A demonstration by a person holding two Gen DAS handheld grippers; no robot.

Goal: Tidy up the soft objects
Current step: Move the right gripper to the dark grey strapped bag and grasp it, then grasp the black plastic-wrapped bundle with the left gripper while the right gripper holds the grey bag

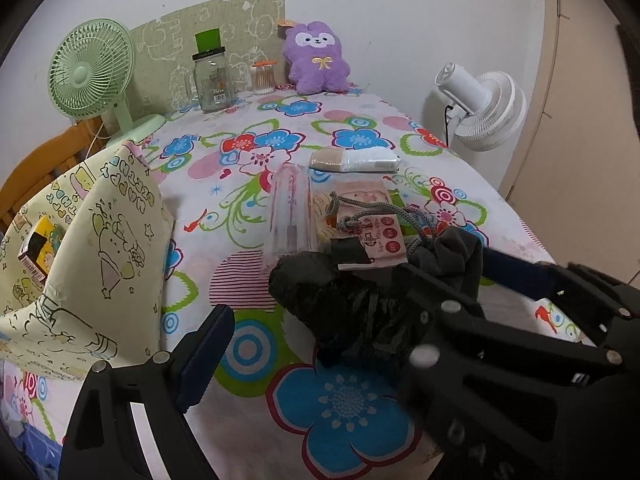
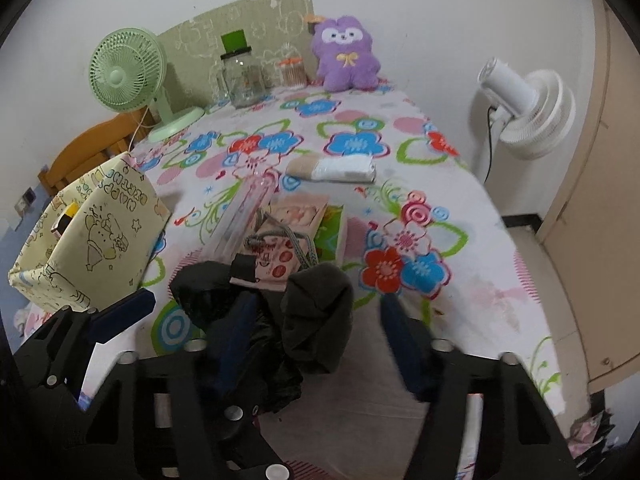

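Over the flowered bedsheet [image 2: 460, 184], both grippers tilt steeply downward toward a heap of dark soft things. In the right wrist view, the right gripper [image 2: 320, 340] straddles a limp grey cloth [image 2: 320, 312]; its blue-padded jaws stand about half apart, the left finger against the crinkly black bag [image 2: 200, 292], and whether either pad presses the cloth cannot be told. The left gripper [image 1: 360, 312] holds its jaws wide, one finger left of the black bag and the other beyond it, with no pad visibly pressing. Behind the heap lie a pink paper pouch [image 1: 372, 232] with a grey cord and a clear plastic tube [image 1: 290, 212]. A cream cartoon-printed fabric bin [image 2: 92, 240] stands to the left.
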